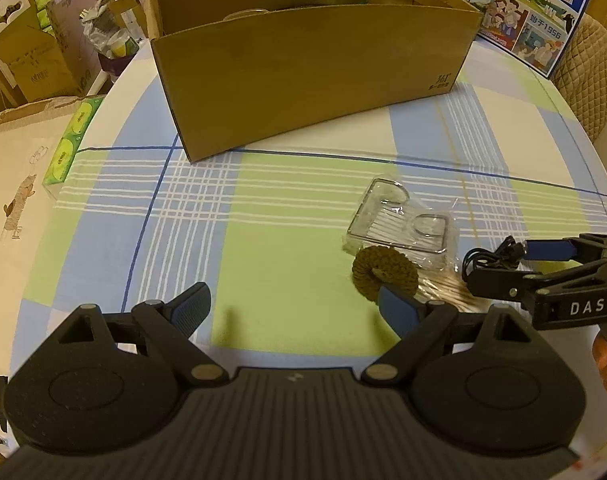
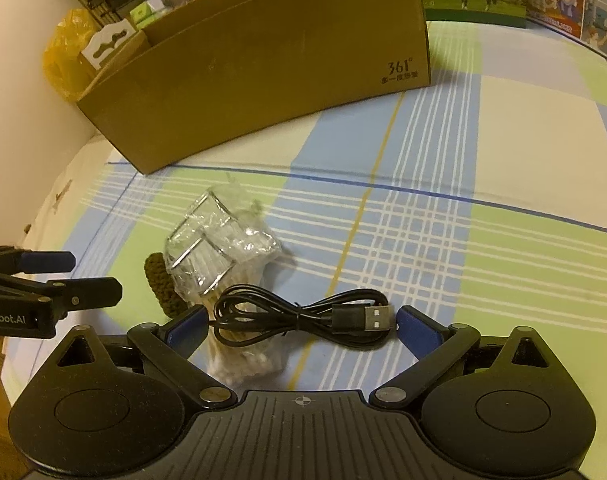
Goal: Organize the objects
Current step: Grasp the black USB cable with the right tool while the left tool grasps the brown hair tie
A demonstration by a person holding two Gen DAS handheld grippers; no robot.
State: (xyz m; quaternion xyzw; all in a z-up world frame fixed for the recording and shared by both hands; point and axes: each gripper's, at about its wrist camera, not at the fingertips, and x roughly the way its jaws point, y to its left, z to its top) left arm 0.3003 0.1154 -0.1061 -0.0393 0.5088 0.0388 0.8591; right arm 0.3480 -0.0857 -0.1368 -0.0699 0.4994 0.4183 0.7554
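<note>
Only the right wrist view shows the USB cable (image 2: 303,318) whole, between the spread right gripper (image 2: 299,330); the left gripper (image 1: 293,308) is spread too.

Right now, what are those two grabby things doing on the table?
A person holds a gripper in each hand to tidy small things. The right gripper is open around a bundled black USB cable, not squeezing it yet. The left gripper is open and holds nothing. Beside the cable lie a plastic-wrapped wire holder and a brown crocheted ring. The cardboard box stands behind them.
</note>
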